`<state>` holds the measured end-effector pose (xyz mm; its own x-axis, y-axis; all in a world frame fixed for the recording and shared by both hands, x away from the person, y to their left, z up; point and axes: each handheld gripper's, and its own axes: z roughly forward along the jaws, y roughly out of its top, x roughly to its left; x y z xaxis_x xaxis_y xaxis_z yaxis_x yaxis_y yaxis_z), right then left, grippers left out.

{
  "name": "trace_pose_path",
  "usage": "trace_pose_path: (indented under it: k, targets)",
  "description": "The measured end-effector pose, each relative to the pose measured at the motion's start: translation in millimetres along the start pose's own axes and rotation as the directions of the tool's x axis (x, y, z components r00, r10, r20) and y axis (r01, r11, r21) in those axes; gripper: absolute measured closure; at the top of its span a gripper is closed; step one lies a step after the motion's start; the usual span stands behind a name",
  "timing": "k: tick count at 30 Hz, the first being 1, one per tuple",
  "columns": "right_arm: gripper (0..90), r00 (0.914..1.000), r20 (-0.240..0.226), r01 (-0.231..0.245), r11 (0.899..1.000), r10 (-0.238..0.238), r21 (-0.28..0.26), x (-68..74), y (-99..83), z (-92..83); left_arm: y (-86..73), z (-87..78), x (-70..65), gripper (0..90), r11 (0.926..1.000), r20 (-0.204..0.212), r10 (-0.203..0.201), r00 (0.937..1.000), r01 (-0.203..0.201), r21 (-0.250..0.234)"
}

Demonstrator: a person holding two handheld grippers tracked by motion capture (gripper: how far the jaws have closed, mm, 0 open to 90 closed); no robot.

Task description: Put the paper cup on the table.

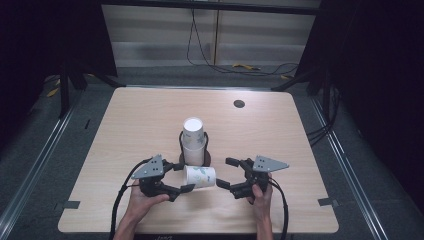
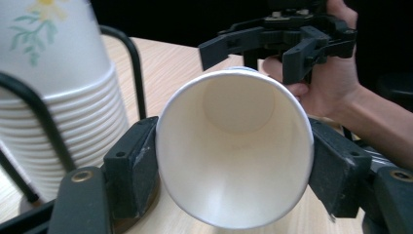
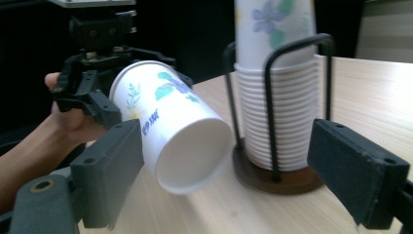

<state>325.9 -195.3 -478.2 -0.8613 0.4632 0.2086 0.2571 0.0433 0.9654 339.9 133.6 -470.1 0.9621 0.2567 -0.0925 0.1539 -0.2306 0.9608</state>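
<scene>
Left gripper (image 1: 179, 176): jaws clamped on the white floral paper cup (image 1: 200, 176), held sideways just above the pale wooden table (image 1: 280, 130).
Right gripper (image 1: 229, 173): jaws apart, facing the cup's base, holding nothing.
Stack of white paper cups (image 1: 193, 141): upright in a black wire holder (image 3: 272, 112), just behind the held cup.

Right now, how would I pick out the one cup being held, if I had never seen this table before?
Start at the pale wooden table and find the black wire holder near its middle, which keeps a tall stack of cups upright. Just in front of it, the held cup lies sideways between the jaws of the left gripper. It alone is on its side and apart from the stack.
</scene>
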Motion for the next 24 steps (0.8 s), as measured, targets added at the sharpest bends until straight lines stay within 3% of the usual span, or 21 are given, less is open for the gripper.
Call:
trace_pose_path:
  k: [3,8,10,12,14,20,21,22,24]
  targets:
    - [12.8,0.9981,0.060,-0.015,1.000,0.015,0.000,-0.5,-3.1,-4.0,-0.3,-2.1,0.4,27.4,0.9999,-0.014,0.003,0.9999,-0.003,0.012]
    - [12.7,0.9868,0.162,0.001,1.000,0.002,-0.021,0.8,-6.7,-11.3,0.0,-6.9,1.1,27.4,0.9996,-0.033,0.003,0.9994,-0.002,0.027]
    - [12.7,0.9696,0.244,0.022,1.000,-0.018,-0.015,3.0,-7.2,-12.9,0.1,-10.1,1.9,27.5,0.9996,-0.035,0.000,0.9994,0.001,0.029]
    - [12.7,0.9428,0.329,0.058,0.998,-0.056,0.004,7.0,-7.7,-13.0,-0.1,-13.2,2.6,27.5,0.9996,-0.045,-0.007,0.9990,0.008,0.028]
    - [12.7,0.9246,0.371,0.087,0.996,-0.087,0.019,10.4,-8.0,-13.1,-0.2,-17.0,3.5,27.4,0.9994,-0.054,-0.008,0.9985,0.010,0.032]
    - [12.9,0.8982,0.426,0.101,0.994,-0.107,0.037,13.6,-9.9,-12.4,-1.2,-29.2,7.5,27.4,0.9985,-0.089,-0.019,0.9958,0.024,0.049]
    - [12.8,0.8875,0.450,0.102,0.995,-0.101,0.023,13.9,-11.7,-13.1,-1.7,-31.4,8.5,27.5,0.9983,-0.098,-0.025,0.9949,0.030,0.049]
    - [12.8,0.8651,0.494,0.098,0.995,-0.088,0.005,14.8,-14.4,-13.5,-1.9,-32.1,8.8,27.4,0.9983,-0.101,-0.027,0.9945,0.032,0.048]
    - [12.8,0.8473,0.525,0.096,0.995,-0.080,-0.003,14.4,-17.5,-14.0,-2.6,-36.0,10.9,27.4,0.9980,-0.106,-0.031,0.9939,0.036,0.052]
